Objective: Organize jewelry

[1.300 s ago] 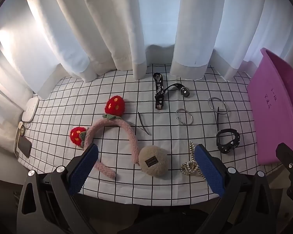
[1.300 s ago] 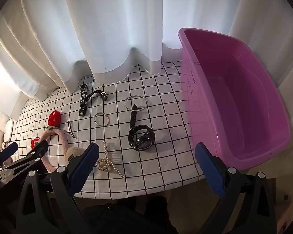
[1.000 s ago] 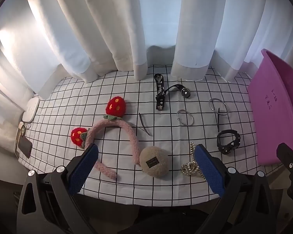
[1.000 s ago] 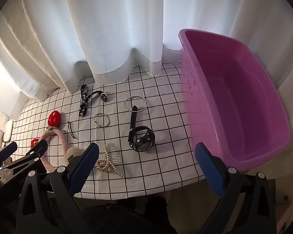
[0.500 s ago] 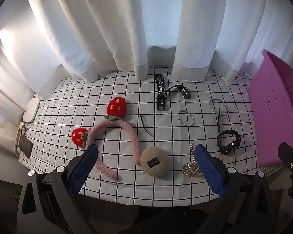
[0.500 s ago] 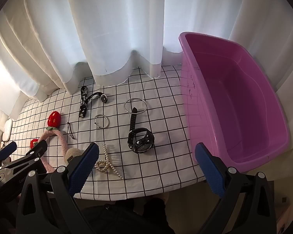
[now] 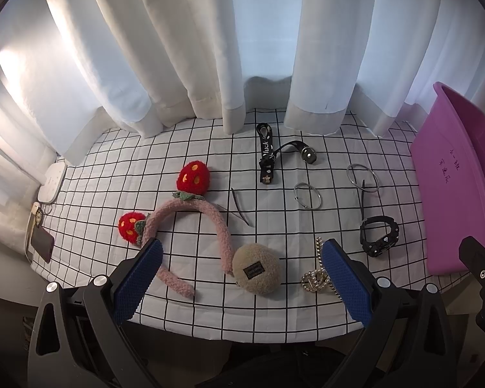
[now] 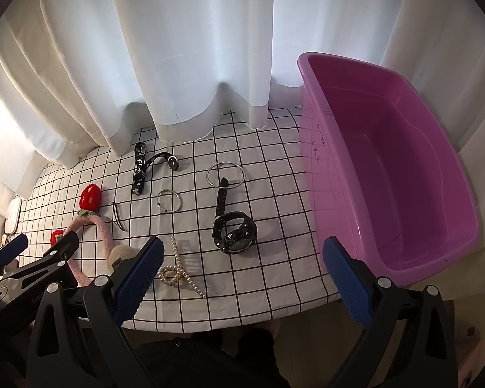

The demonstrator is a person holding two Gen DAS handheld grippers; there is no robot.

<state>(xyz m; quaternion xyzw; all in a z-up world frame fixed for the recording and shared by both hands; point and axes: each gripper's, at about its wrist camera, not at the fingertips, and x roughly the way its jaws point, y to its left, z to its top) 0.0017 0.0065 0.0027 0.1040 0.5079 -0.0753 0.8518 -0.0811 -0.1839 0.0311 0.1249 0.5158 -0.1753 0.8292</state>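
Looking down over a desk point(image 7: 80, 174) draped in a white cloth with a black grid, white curtains point(image 7: 177, 48) hanging behind. Far left at the desk edge, a white device point(image 7: 51, 182) and a dark phone point(image 7: 42, 247). Next, a pink fuzzy headband point(image 7: 210, 216) topped by two red strawberries, one point(image 7: 193, 176) at its crown and one point(image 7: 129, 228) lower left, with a beige plush pouch point(image 7: 257, 270) touching its right end. Just beside the headband's crown, a thin dark hairpin point(image 7: 239, 207). Further back, near the curtain hem, a black strap point(image 7: 268, 156) with white lettering and a metal clasp. Right of that, a small silver ring point(image 7: 307, 195), then a larger silver hoop point(image 7: 362, 177). In front of the hoop, a black watch point(image 8: 234, 231) lying on the cloth, its strap tip overlapping the hoop. Near the front edge, a pearl hair clip point(image 8: 177, 268), partly hidden behind a blue pad in the left wrist view. Far right, a purple plastic tub point(image 8: 310, 148) standing on the desk, with handwriting on its near wall. Left gripper point(image 7: 241, 278) hovering above the front edge over the pouch, jaws wide apart, holding nothing. Right gripper point(image 8: 241, 278) likewise hovering near the front edge between clip and tub, jaws wide apart, holding nothing.
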